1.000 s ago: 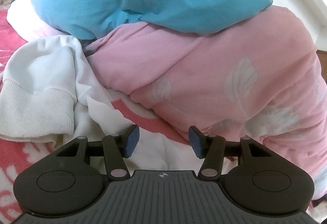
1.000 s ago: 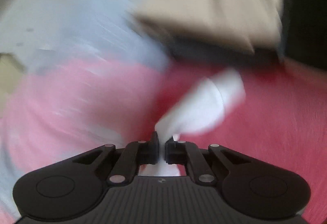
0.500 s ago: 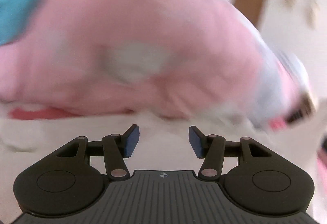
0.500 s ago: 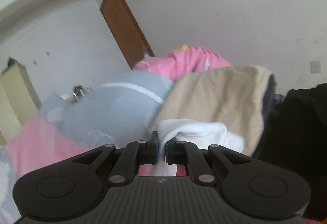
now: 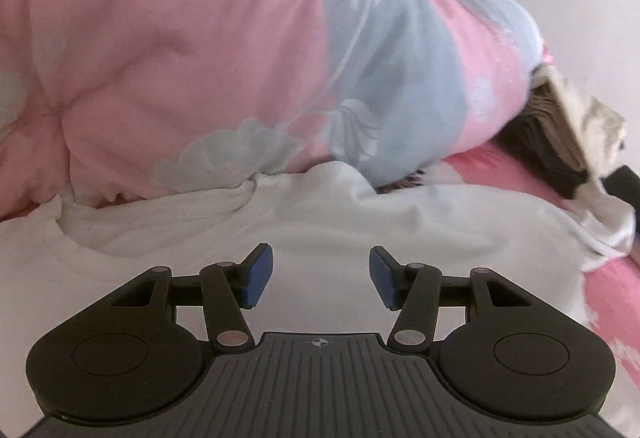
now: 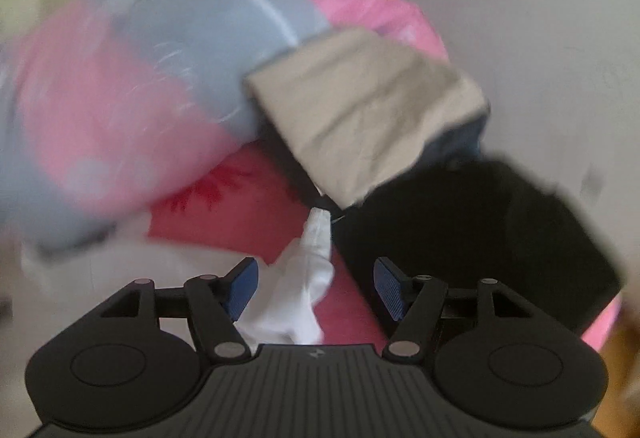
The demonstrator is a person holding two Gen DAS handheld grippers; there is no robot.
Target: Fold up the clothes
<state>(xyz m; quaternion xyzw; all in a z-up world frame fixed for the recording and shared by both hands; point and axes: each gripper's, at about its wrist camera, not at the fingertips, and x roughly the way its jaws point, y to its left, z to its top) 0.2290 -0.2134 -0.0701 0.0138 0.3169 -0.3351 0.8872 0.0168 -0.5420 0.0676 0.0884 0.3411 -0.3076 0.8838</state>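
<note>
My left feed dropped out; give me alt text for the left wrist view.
Open left tongs hover over a white garment spread on the bed. Behind it bulges a pink and grey quilt, with folded beige clothes at far right.

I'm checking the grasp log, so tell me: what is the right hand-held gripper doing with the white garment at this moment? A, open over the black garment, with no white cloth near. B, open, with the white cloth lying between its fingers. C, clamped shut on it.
B: the right hand-held gripper has its jaws spread wide, and the white garment lies loose between them.
</note>
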